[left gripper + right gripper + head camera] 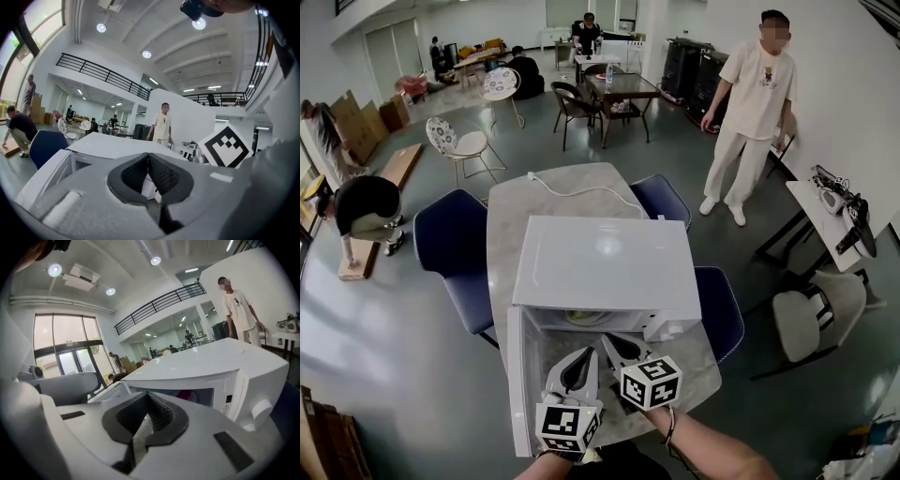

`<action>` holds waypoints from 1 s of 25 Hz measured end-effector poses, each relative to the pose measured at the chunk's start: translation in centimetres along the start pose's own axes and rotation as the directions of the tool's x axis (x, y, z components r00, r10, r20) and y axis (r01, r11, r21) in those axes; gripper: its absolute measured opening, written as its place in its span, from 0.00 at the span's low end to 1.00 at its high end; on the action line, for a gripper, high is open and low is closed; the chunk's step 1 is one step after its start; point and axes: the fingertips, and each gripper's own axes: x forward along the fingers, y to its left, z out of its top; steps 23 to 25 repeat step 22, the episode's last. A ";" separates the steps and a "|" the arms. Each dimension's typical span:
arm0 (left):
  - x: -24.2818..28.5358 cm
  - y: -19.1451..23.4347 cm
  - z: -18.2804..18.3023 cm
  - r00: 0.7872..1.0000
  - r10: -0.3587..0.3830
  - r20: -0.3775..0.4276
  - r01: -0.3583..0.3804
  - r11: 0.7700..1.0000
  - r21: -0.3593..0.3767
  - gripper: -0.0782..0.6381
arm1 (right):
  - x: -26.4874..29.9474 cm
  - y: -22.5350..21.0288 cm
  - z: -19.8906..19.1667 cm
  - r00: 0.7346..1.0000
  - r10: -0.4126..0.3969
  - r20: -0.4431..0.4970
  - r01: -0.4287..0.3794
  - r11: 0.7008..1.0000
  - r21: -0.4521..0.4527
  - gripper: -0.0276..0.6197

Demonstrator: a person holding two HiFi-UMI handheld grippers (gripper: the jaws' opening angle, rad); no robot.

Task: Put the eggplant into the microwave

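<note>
Hovering closed and empty, left gripper point(148, 159) and right gripper point(146, 401) face the open white box-shaped microwave point(600, 262), where the purple eggplant point(185, 394) looks smooth and likely slippery, so grasp mid-body.

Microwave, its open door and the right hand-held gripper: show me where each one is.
microwave point(600, 267), head view, on its flat white top.
microwave door point(517, 384), head view, on the swung-open panel.
right hand-held gripper point(609, 339), head view, at its closed tips.

We see the white boxy microwave point(609, 267) standing on the pale marbled table point(508, 225), its door point(517, 375) swung open. Inside the cavity we glimpse only a patch of what looks like the purple eggplant point(185, 394).
</note>
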 end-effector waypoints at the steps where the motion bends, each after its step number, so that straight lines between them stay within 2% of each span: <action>1: -0.2 -0.2 0.4 1.000 -0.005 0.005 0.005 1.000 0.003 0.12 | -0.4 0.3 0.4 1.000 0.001 0.005 -0.001 1.000 -0.010 0.05; 8: -1.9 -1.9 2.8 0.999 -0.025 0.040 0.024 0.999 0.028 0.12 | -3.0 2.5 2.8 0.999 0.008 0.043 -0.005 0.998 -0.064 0.05; 25: -4.3 -3.8 3.3 0.997 -0.038 0.063 0.034 0.998 0.052 0.12 | -5.3 4.3 3.0 0.998 0.010 0.059 -0.004 0.995 -0.096 0.04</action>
